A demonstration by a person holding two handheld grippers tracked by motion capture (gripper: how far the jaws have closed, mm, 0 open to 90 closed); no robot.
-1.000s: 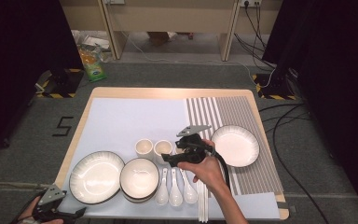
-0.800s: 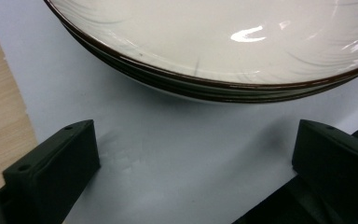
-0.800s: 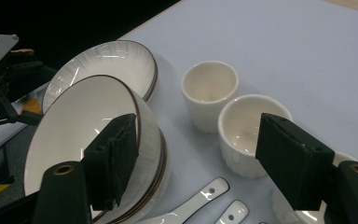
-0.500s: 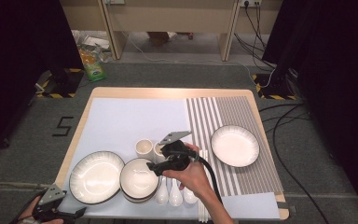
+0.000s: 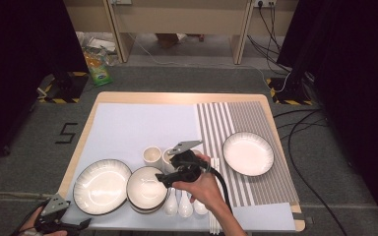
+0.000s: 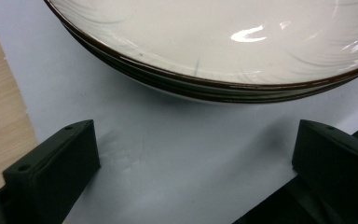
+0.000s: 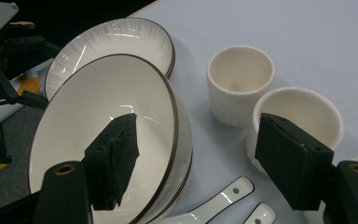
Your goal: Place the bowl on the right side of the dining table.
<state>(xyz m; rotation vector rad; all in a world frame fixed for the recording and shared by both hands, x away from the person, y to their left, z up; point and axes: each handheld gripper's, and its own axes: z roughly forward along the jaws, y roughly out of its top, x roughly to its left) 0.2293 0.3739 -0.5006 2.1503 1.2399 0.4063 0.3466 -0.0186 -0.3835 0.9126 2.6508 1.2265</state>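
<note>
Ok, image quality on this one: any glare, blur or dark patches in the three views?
High view: table evenly lit, surroundings fall to black at both sides, picture slightly soft. Left gripper view: bright glare spots on the plate, and a soft shadow under its rim on the blue mat. Right gripper view: thin highlights in the stacked bowls, jaws close up and slightly soft, cups sharp.

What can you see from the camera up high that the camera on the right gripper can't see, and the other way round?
High view alone: the lone plate on the striped mat, the floor and cables.

Right gripper view alone: a close look at its own open jaws, one over the stacked bowls, one before the nearer cup.

Both: the bowls, the stacked plates, two cups, the spoons and the left gripper.
</note>
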